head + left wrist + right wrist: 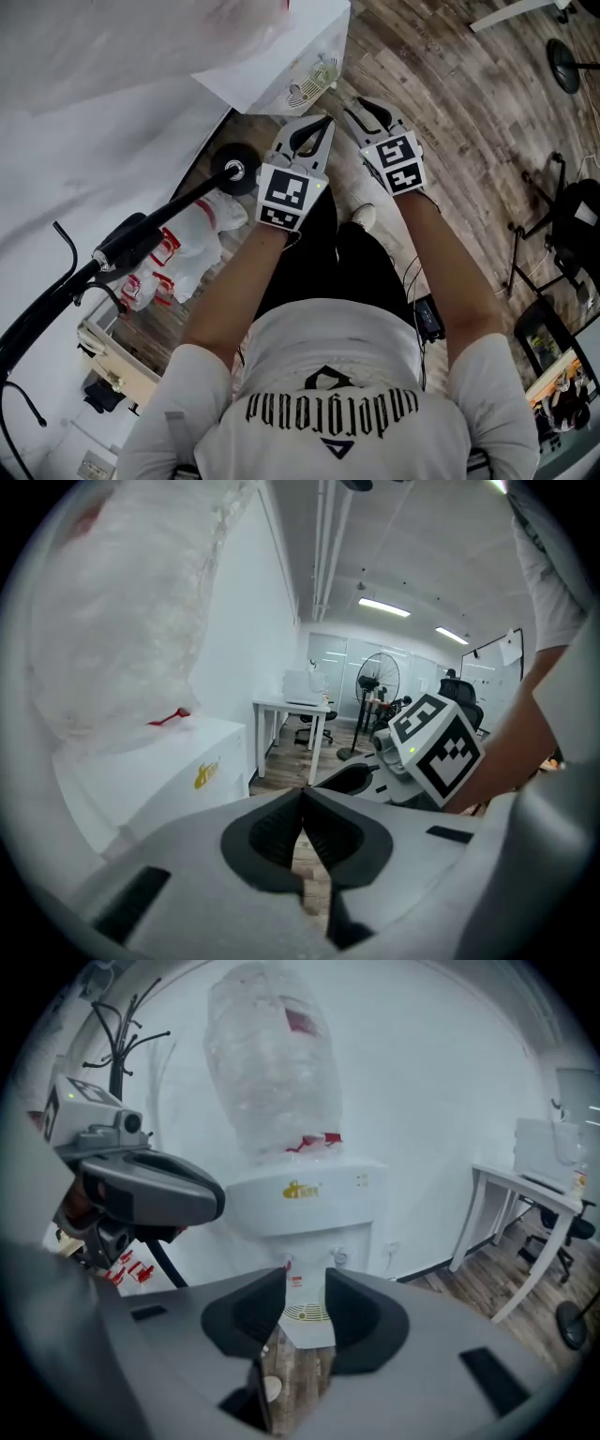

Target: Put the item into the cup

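Task not visibly under way: neither cup nor item shows in any view, so their place cannot be given. Both claws are held up in front of the water dispenser (309,1194), side by side.

- Left claw (302,794): tips closed on each other, nothing pinched.
- Right claw (305,1279): jaws apart, nothing between them. Only the dispenser's drip tray (302,1312) is seen through the gap.

Step in hand is judged to be locating the item. To be done well:
- the head camera should be swung off the dispenser until cup and item are found
- the left claw should be opened before any reach
- the item is best taken by one claw while the cup is steadied by the other

Hidden or unclear:
- the bottle (277,1063) on top of the dispenser is wrapped in plastic, contents not made out
- the dispenser is cut off at the head view's top edge
- the print on its front is too small to read
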